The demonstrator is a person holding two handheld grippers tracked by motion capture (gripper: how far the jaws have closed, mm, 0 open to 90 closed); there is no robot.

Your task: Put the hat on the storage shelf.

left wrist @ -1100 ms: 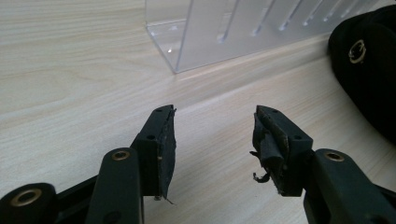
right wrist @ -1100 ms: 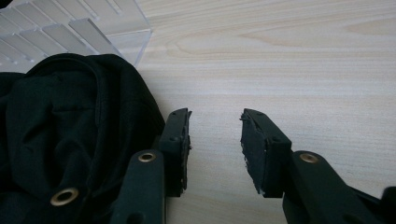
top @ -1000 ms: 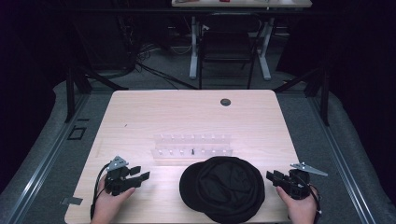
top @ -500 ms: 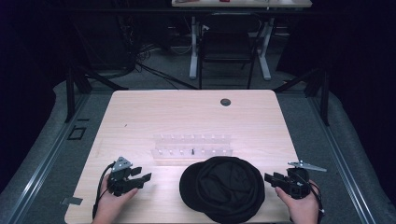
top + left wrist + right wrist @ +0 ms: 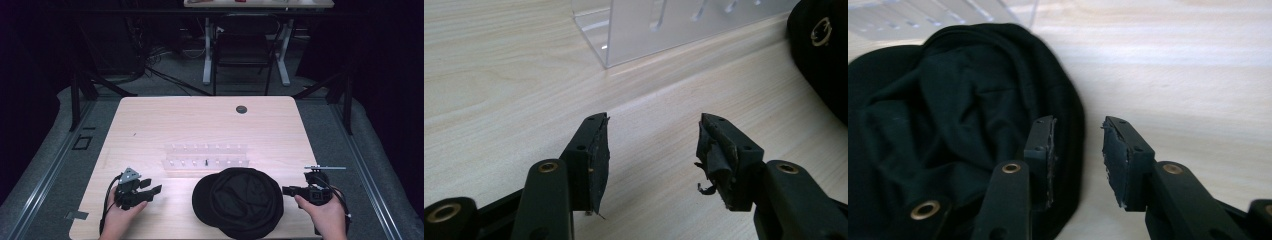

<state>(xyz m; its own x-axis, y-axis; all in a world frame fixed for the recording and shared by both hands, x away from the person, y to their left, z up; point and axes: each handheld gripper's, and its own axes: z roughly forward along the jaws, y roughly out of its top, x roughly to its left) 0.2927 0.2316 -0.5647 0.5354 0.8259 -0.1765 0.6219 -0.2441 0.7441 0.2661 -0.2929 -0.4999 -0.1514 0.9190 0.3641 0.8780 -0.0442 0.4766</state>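
Observation:
A black cap (image 5: 240, 202) lies crown-up near the table's front edge, between my two grippers. My left gripper (image 5: 155, 191) rests low at the front left and points toward the cap, its jaws open over bare wood (image 5: 651, 145). The cap's side with a gold emblem (image 5: 824, 35) is at the right of the left gripper view. My right gripper (image 5: 286, 190) hovers at the cap's right edge. Its jaws (image 5: 1078, 145) have just been closing but still stand apart. The cap's rim (image 5: 1075, 115) lies below the gap, and neither pad presses on it.
A clear acrylic rack (image 5: 206, 156) with rows of small pegs stands behind the cap, mid-table; its near corner (image 5: 664, 25) is ahead of the left gripper. A small dark round disc (image 5: 241, 109) sits near the table's (image 5: 150, 125) far edge. A chair and desk legs stand beyond.
My right hand has lifted a little beside the cap. The left hand and the cap have stayed where they were.

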